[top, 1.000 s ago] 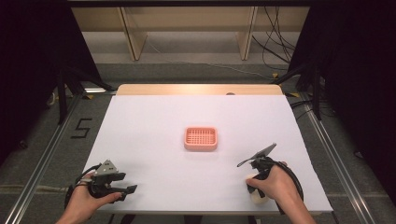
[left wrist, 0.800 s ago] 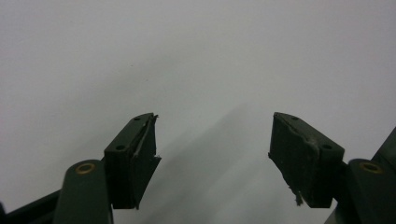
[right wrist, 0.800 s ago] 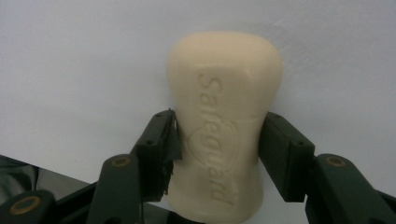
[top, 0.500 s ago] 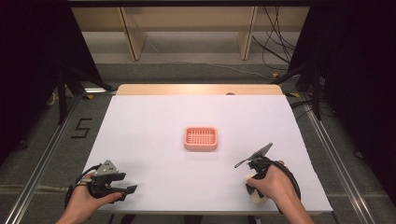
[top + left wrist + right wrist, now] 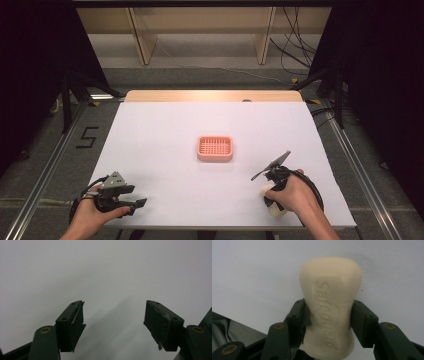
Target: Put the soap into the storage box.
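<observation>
R claw (image 5: pixel 329 315) has just closed on soap bar (image 5: pixel 331 302) at near-right table (image 5: pixel 165 130) edge; grip low on waist, so bar may slip out when lifted toward pink dish (image 5: pixel 215 148). L claw (image 5: pixel 113 322) wide open, empty.

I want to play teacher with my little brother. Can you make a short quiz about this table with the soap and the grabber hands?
1. True or false: the right gripper is clamped on the bar of soap.
2. What colour is the soap dish? A) blue B) pink C) green
3. Is anything between the jaws of the left gripper?

Key:
1. True. Its jaws have just been closing, and the pads press on the soap's waist.
2. B. It sits near the middle of the white table, with nothing in it.
3. No. The jaws stand apart over bare table.
</observation>
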Motion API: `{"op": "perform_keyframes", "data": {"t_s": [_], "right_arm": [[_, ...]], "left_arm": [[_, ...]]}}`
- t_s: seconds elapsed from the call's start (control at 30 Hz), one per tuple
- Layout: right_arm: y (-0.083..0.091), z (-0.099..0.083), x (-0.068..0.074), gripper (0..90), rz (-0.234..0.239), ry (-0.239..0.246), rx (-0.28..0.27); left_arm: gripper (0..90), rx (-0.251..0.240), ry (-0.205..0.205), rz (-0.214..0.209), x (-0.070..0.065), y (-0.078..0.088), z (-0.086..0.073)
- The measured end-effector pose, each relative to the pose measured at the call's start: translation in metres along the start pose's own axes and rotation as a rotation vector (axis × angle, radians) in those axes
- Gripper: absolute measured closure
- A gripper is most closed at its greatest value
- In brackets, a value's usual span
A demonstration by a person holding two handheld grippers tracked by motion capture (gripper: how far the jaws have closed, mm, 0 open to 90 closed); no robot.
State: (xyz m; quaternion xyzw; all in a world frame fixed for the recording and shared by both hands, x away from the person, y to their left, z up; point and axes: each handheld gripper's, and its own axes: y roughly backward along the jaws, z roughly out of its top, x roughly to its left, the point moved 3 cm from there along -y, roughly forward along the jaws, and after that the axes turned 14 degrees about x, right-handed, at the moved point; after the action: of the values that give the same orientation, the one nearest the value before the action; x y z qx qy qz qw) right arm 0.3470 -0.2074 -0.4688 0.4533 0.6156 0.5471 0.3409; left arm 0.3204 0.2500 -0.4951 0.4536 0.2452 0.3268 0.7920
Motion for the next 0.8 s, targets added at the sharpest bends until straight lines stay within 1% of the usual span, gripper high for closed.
{"op": "perform_keyframes", "data": {"t_s": [0.03,0.07,0.1,0.17,0.2,0.23,0.27,0.3,0.33,0.37,0.4,0.43,0.47,0.5,0.53,0.57,0.6,0.67,0.7,0.77,0.8], "right_arm": [[0.0,0.0,0.0,50.4,0.0,0.0,0.0],[0.001,0.0,0.0,50.4,-0.007,0.037,-0.002],[0.002,0.0,0.0,50.4,-0.013,0.056,0.008],[0.002,0.001,0.0,50.4,-0.019,0.069,-0.009],[0.002,0.001,0.0,50.4,-0.019,0.069,-0.009],[0.004,0.001,0.0,50.4,-0.021,0.087,0.003],[0.004,0.001,0.0,50.4,-0.021,0.087,0.003],[0.006,0.001,-0.001,50.4,-0.036,0.09,0.003],[0.007,0.001,-0.001,50.4,-0.033,0.102,0.009],[0.007,0.002,-0.002,50.4,-0.024,0.11,-0.007],[0.007,0.002,-0.003,50.4,-0.032,0.122,-0.009],[0.007,0.003,-0.003,50.4,-0.061,0.123,-0.005],[0.008,0.002,-0.003,50.4,-0.057,0.122,0.001],[0.008,0.003,-0.005,50.4,-0.057,0.152,-0.008],[0.008,0.003,-0.005,50.5,-0.047,0.168,-0.019],[0.009,0.002,-0.004,50.5,-0.044,0.147,-0.009],[0.009,0.003,-0.003,50.4,-0.054,0.146,-0.005],[0.01,0.003,-0.005,50.4,-0.065,0.187,-0.009],[0.01,0.003,-0.002,50.4,-0.055,0.16,-0.002],[0.011,0.004,-0.004,50.4,-0.068,0.188,-0.009],[0.011,0.004,-0.004,50.4,-0.068,0.188,-0.009]], "left_arm": [[31.2,0.0,0.0,0.0,0.0,0.0,0.0],[31.1,0.0,0.012,-0.006,0.0,-0.001,0.0],[31.1,0.001,0.013,-0.006,0.0,-0.001,0.0],[31.0,0.006,0.013,-0.006,0.0,-0.001,0.0],[31.0,0.006,0.013,-0.006,0.0,-0.001,0.0],[31.0,0.005,0.012,-0.005,0.0,-0.001,0.0],[31.0,0.005,0.012,-0.005,0.0,-0.001,0.0],[30.9,0.003,0.011,-0.004,0.0,-0.001,0.0],[30.9,0.003,0.011,-0.004,0.0,-0.001,0.0],[30.9,0.005,0.013,-0.012,-0.001,-0.001,0.0],[30.9,0.009,0.009,-0.014,-0.001,-0.001,0.0],[30.8,0.002,0.012,-0.014,-0.001,-0.001,0.0],[30.8,0.002,0.012,-0.013,-0.001,-0.001,-0.001],[30.8,0.001,0.013,-0.012,-0.001,-0.001,-0.001],[30.7,0.001,0.013,-0.012,-0.001,-0.001,-0.001],[30.7,0.001,0.013,-0.012,-0.001,-0.001,-0.001],[30.6,0.002,0.012,-0.012,-0.001,-0.001,-0.001],[30.6,0.002,0.012,-0.013,-0.001,-0.001,-0.001],[30.5,0.002,0.013,-0.013,-0.001,-0.001,-0.001],[30.5,0.002,0.013,-0.013,-0.001,-0.001,-0.001],[30.5,0.002,0.013,-0.013,-0.001,-0.001,-0.001]]}}
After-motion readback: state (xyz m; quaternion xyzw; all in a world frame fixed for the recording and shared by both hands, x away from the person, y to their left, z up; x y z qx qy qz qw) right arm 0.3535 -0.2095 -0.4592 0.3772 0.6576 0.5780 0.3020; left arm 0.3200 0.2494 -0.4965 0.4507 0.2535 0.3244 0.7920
